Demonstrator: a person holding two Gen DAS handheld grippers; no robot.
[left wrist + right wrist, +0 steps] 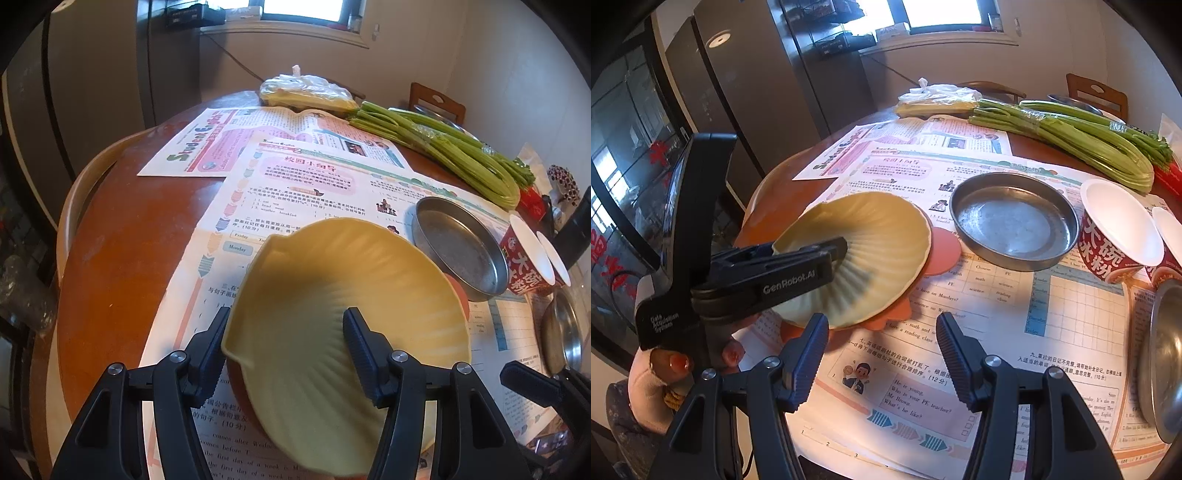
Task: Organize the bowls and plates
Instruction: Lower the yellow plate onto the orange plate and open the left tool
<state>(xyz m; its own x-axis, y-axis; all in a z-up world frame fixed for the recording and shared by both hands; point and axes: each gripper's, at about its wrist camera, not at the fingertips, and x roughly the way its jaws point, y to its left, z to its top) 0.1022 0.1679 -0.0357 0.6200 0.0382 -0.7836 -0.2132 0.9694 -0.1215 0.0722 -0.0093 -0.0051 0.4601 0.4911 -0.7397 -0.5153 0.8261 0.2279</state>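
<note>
A yellow ribbed plate (332, 295) (871, 251) lies tilted on an orange plate (942, 251), its left rim raised. My left gripper (287, 314) (834, 254) straddles that rim: one finger is outside and under it, the other over the plate's inside. The jaws stand wide, and the pads do not squeeze the plate. My right gripper (882, 321) hovers open over the newspaper in front of the plates, with nothing between its fingers. A round steel pan (458, 247) (1012, 221) sits empty to the right of the plates.
Two red paper bowls (1119, 232) stand right of the pan, with a steel bowl (1167, 362) at the right edge. Celery (1071, 136) and a plastic bag (938, 98) lie at the back. Newspapers (960, 369) cover the round wooden table (129, 240). A hand (668, 365) holds the left gripper.
</note>
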